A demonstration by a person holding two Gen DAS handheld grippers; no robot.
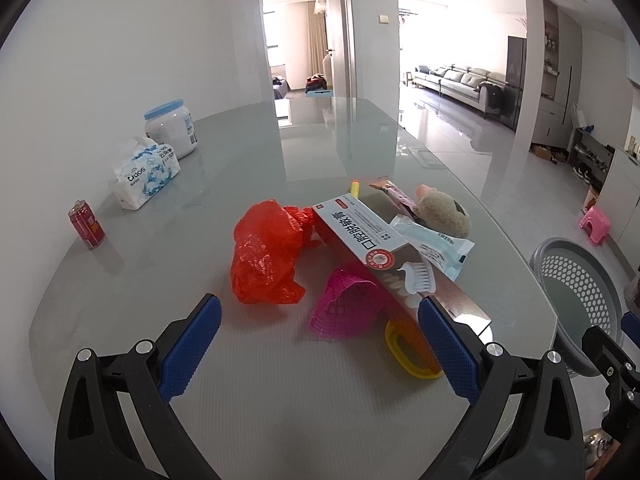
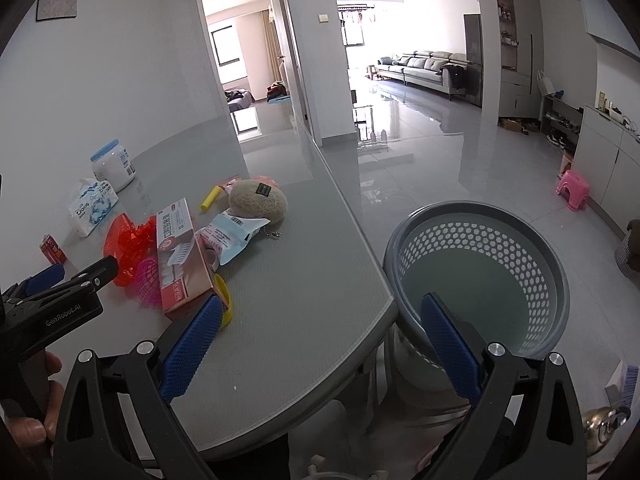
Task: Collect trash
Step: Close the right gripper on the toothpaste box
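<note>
A pile of litter lies on the grey table (image 1: 260,392): a crumpled red plastic bag (image 1: 268,250), a pink mesh cup (image 1: 346,306), a long toothpaste box (image 1: 376,252), a yellow ring (image 1: 404,350), a pale blue wrapper (image 1: 436,246) and a beige plush ball (image 1: 444,214). My left gripper (image 1: 320,344) stands open just short of the pile, nothing between its fingers. My right gripper (image 2: 320,344) is open over the table's right edge, beside the grey perforated basket (image 2: 480,280). The toothpaste box (image 2: 180,256) and the left gripper (image 2: 60,292) also show in the right wrist view.
A red can (image 1: 86,224), a tissue pack (image 1: 146,174) and a white jar with a blue lid (image 1: 172,128) stand at the table's left by the wall. A pink stool (image 2: 572,190) sits on the floor far right. A hand (image 2: 36,400) holds the left tool.
</note>
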